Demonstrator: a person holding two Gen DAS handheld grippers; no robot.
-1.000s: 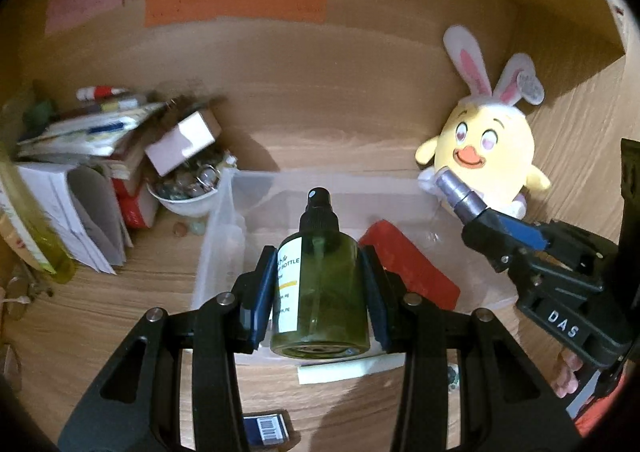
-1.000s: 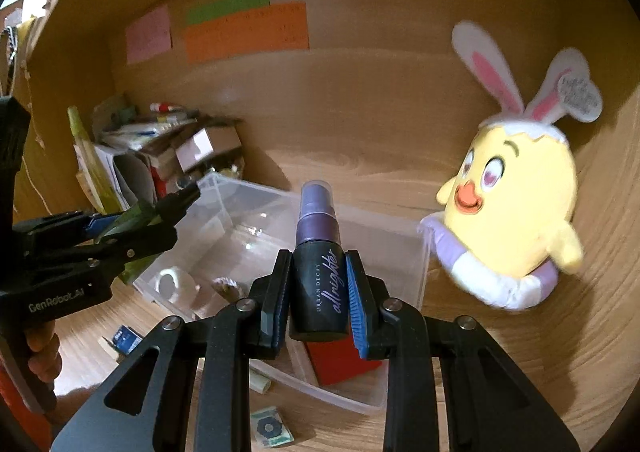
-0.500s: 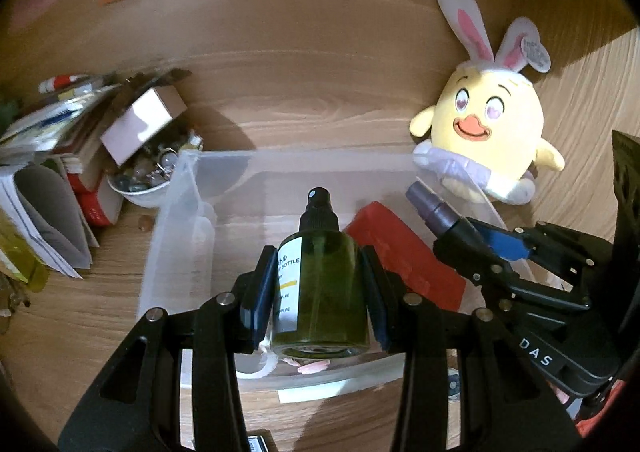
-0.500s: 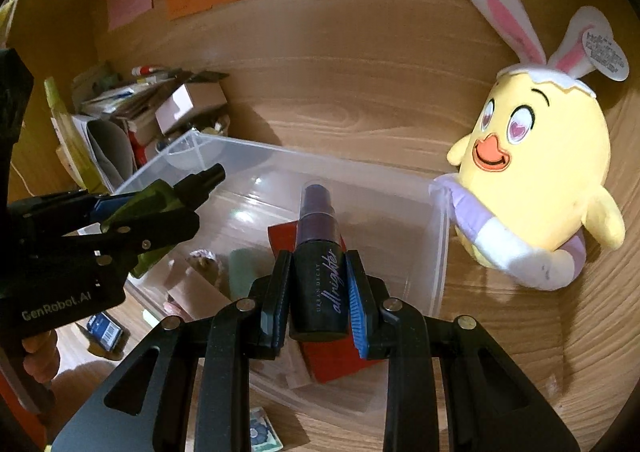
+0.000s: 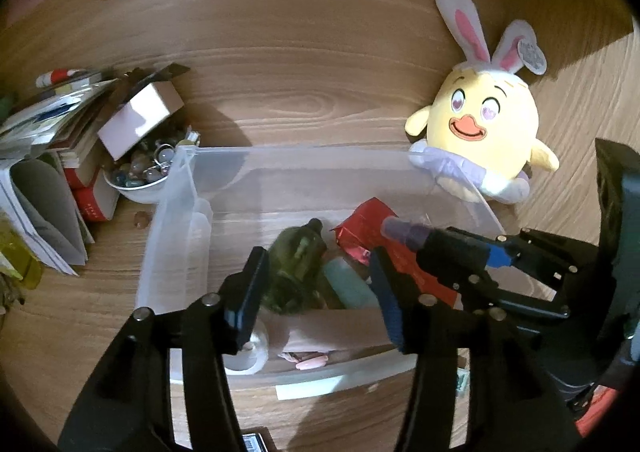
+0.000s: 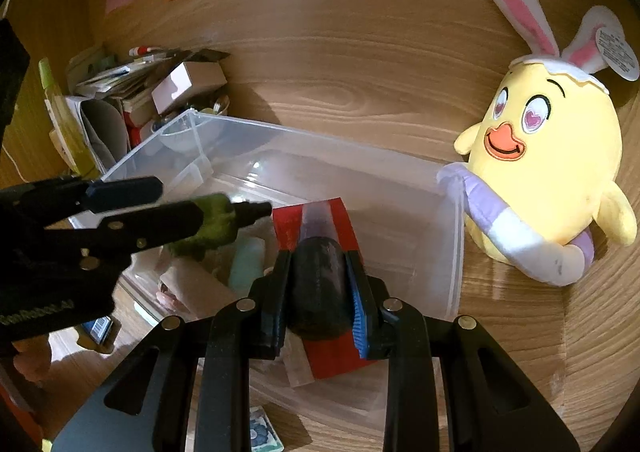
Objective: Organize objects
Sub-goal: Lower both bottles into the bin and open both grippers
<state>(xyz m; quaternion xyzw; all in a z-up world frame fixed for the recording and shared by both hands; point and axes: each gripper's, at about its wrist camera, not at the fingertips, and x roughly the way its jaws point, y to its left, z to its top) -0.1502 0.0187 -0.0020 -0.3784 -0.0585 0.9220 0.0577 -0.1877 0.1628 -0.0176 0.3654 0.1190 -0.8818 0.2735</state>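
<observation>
Since a second earlier, both of my grippers had dropped toward the clear bin (image 5: 172, 252), and the green bottle (image 5: 296, 268) had left my left claw. The left gripper (image 5: 320, 292) had just been opening; its jaws stood well apart, with the bottle between them, blurred and tipped over, apparently falling or already resting among the things in the bin. The pads did not seem to press on it, so I judged it released on purpose, above the bin's near wall.

My right gripper (image 6: 318, 292) was closed tight on the dark spray bottle (image 6: 318, 288), its purple cap pointing away toward the far wall. I held it low over a red packet (image 6: 312, 219) lying in the bin's right half, probably so it could be set down without a long drop.

The bin already held a pale green tube (image 6: 246, 260) and a beige wrapped item near the front, so space for the second bottle looked tight.

The bin sat on the desk (image 5: 320, 91), its right far corner touching a yellow plush chick (image 5: 480, 131) with rabbit ears. Off its left far corner stood a white bowl (image 5: 136, 187) of trinkets and a heap of books and papers.
</observation>
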